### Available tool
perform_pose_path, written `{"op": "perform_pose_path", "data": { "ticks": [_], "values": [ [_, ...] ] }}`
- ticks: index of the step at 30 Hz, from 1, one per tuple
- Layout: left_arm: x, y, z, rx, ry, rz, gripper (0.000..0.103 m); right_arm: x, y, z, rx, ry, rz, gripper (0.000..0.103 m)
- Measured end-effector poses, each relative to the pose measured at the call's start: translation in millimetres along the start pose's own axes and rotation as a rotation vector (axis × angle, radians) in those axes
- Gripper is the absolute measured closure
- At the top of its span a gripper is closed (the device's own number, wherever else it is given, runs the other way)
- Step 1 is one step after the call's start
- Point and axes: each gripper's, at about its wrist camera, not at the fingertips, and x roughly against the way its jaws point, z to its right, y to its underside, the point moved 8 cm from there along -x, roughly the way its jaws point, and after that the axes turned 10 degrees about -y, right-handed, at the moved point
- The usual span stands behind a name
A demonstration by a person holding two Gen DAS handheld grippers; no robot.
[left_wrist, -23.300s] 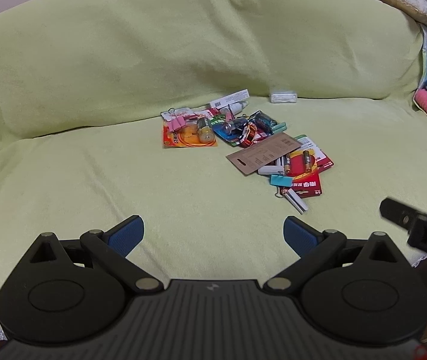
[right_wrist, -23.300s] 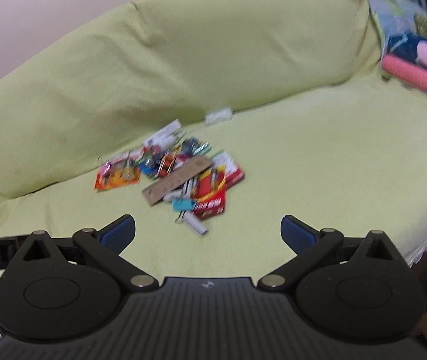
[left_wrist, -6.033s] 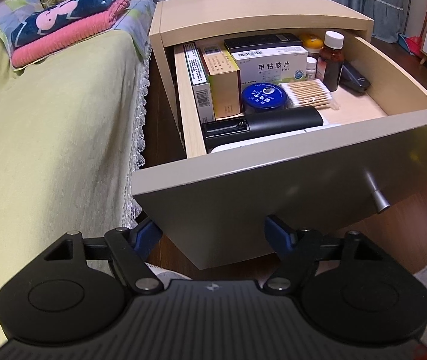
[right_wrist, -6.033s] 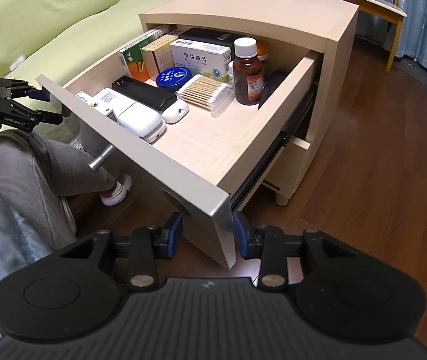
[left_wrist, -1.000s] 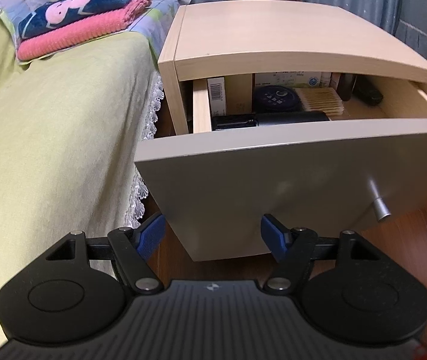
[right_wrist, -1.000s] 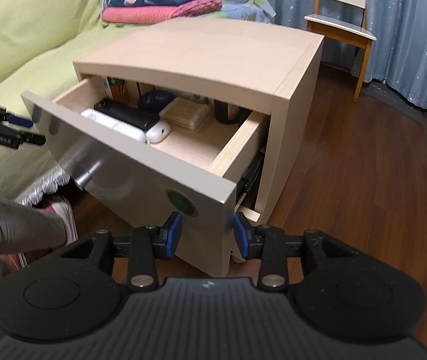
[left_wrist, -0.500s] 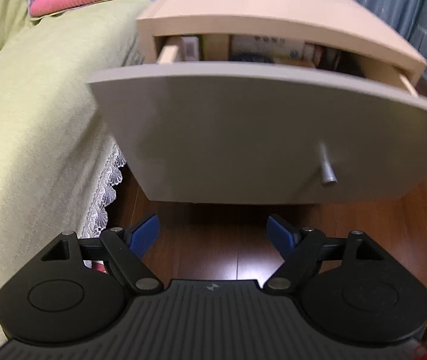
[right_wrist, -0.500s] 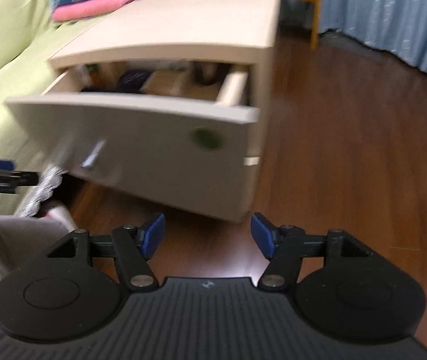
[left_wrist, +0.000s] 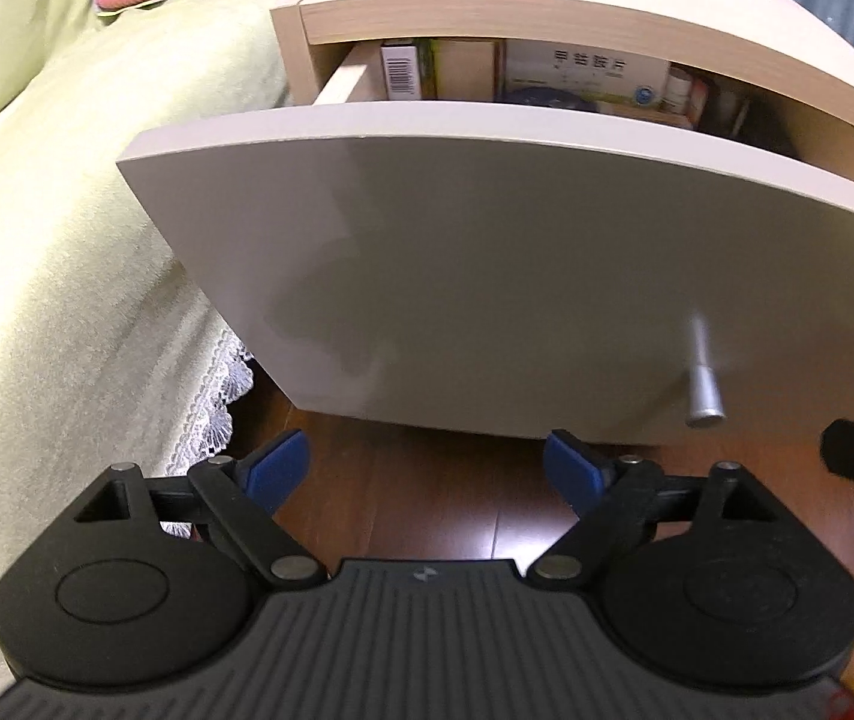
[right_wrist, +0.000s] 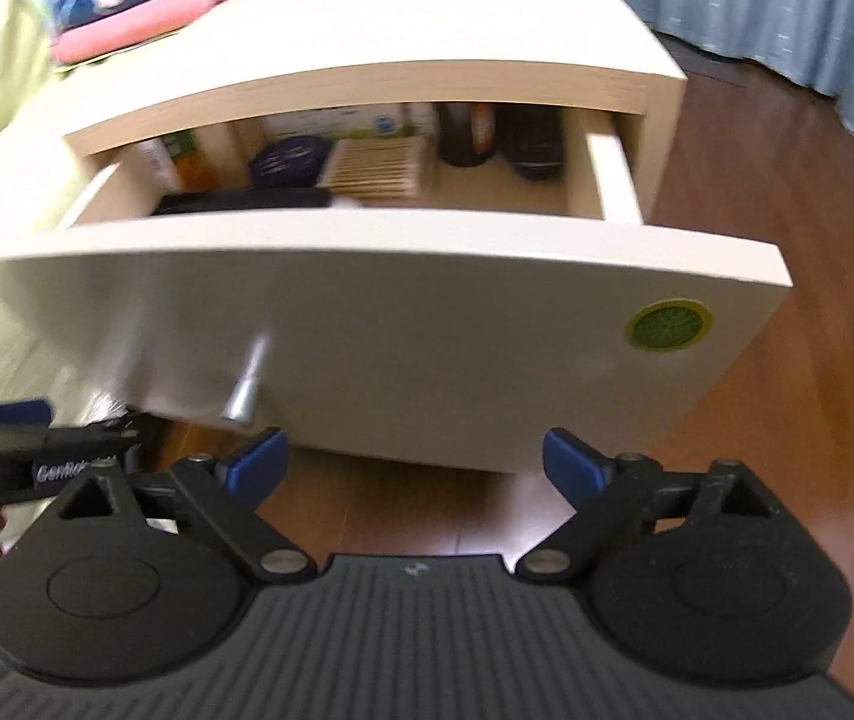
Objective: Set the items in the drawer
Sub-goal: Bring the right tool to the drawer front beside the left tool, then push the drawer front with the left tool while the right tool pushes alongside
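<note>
Both grippers, left [left_wrist: 427, 465] & right [right_wrist: 414, 459], now off drawer [right_wrist: 403, 324]; 4 fingers spread, empty.

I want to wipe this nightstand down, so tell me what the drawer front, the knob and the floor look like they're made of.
Drawer front: probably laminated board, smooth pale semi-gloss face with a plain flat top edge.
Knob: looks like brushed metal, silver-grey with a dull shine.
Floor: apparently wood or wood-look laminate, reddish brown, glossy, with plank seams and reflections.

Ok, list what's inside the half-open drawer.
Inside the drawer: a cotton swab box, blue round tin, brown bottle, medicine boxes and a black device. The drawer front hides the nearest part.
</note>
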Motion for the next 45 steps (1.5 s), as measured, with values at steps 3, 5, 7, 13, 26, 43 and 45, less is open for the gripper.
{"op": "perform_pose_path", "data": {
  "ticks": [3,5,7,13,26,43,45],
  "values": [
    [-8,0,2,0.001,-0.010,0.008,0.016,-7,-4,4,-0.046,0.058,0.009,0.007],
    [-10,0,2,0.001,-0.003,0.017,0.016,-8,-6,9,-0.064,0.098,0.016,0.004],
    [-12,0,2,0.003,0.006,0.033,0.016,-10,-9,10,-0.060,0.136,0.022,0.001],
    [-19,-1,-2,0.028,0.034,0.033,0.015,-12,-12,13,-0.065,0.144,0.049,0.001],
    [-17,-5,-4,0.038,0.032,0.034,0.014,-12,-13,11,-0.043,0.165,0.075,0.001],
    [-18,-13,4,0.041,-0.002,0.043,0.011,-11,-11,11,-0.038,0.162,0.095,0.001],
    [-18,-14,4,0.045,0.000,0.040,0.011,-12,-11,11,-0.037,0.165,0.095,0.001]
  ]
}}
